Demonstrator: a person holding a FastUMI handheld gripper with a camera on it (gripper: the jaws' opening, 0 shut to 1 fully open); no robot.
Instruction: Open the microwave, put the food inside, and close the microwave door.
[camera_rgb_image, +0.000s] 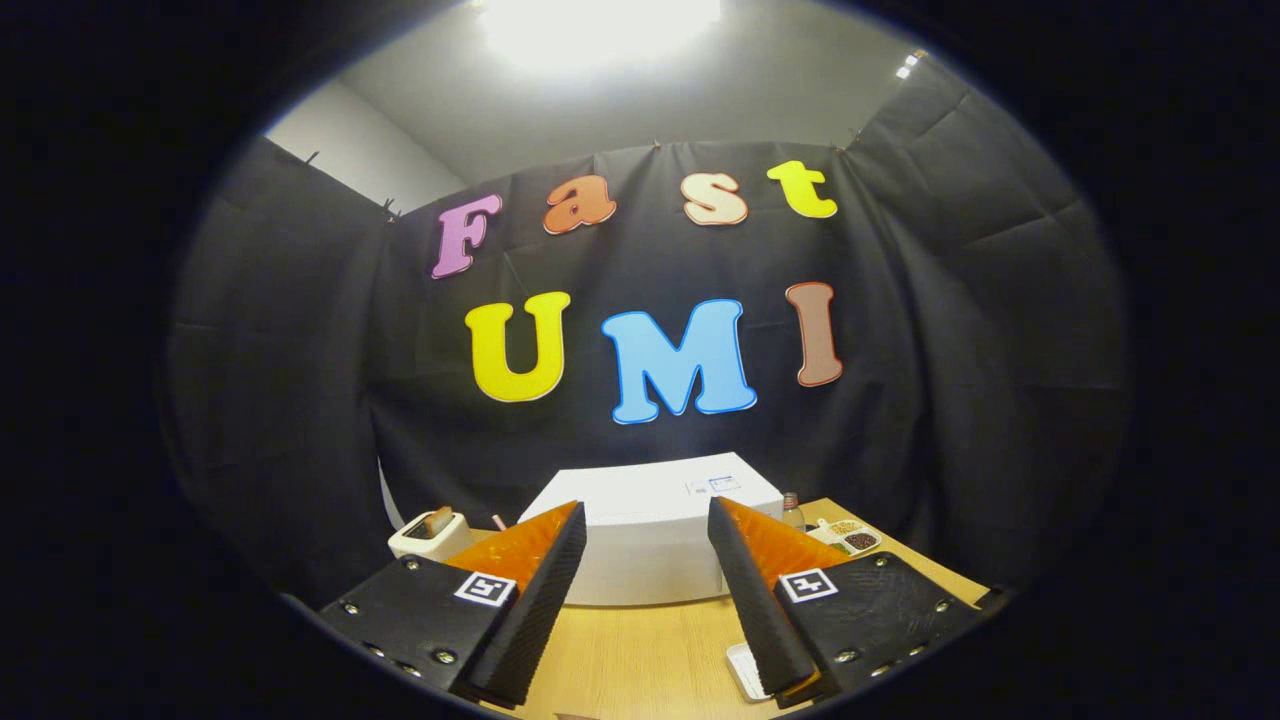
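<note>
A white microwave (650, 520) stands on the wooden table (640, 650), seen from above and behind its top, beyond my fingers. Its door cannot be seen from here. My gripper (645, 520) is open, held high above the table, with nothing between its fingers. A white tray of food (848, 537) with several compartments lies to the right of the microwave, just past the right finger. A small white flat item (745, 670) lies on the table below the right finger.
A white toaster (430, 533) with a slice of bread in it stands left of the microwave. A small bottle (791, 508) stands between the microwave and the tray. Black cloth walls close the booth behind and at both sides.
</note>
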